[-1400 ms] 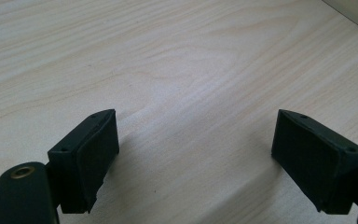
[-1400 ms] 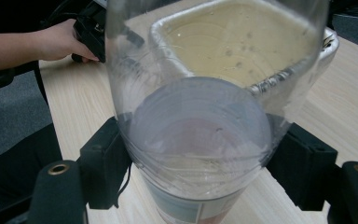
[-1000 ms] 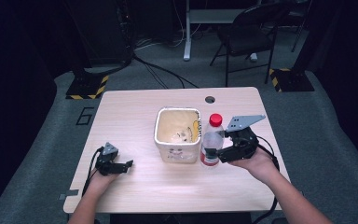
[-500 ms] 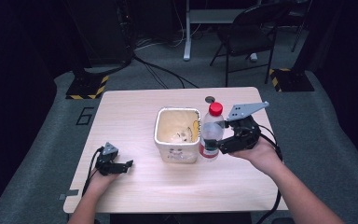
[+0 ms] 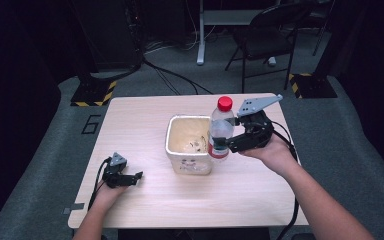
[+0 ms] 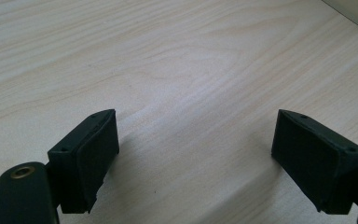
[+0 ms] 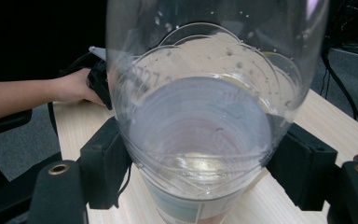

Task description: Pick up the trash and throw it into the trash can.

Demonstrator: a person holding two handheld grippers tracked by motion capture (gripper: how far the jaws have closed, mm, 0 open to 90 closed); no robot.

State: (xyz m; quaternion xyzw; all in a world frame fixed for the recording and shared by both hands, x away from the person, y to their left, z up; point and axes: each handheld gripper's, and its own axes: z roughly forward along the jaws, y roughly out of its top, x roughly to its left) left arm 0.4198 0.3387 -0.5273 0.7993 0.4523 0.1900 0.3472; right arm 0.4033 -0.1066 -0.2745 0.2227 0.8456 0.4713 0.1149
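A clear plastic bottle [image 5: 221, 131] with a red cap is held upright in the air, right beside the rim of a cream square bin [image 5: 189, 145] at the table's middle. My right gripper [image 5: 225, 146] is shut on the bottle's lower part, near its red label. In the right gripper view the bottle [image 7: 200, 112] looms between both black jaws, and its inside looks empty with droplets. My left gripper [image 5: 132, 177] rests open on the table near the front left, and the left gripper view has bare wood between its pads [image 6: 91, 154].
The light wooden table [image 5: 145, 115] stands on grey carpet. A small dark disc lies near the table's far edge behind the bottle. A black chair [image 5: 267, 35] and a desk leg stand beyond the table. Some scraps lie inside the bin.
My right gripper has lifted the bottle off the table and carried it up and toward the far side, beside the bin's right rim. The left gripper has stayed put.
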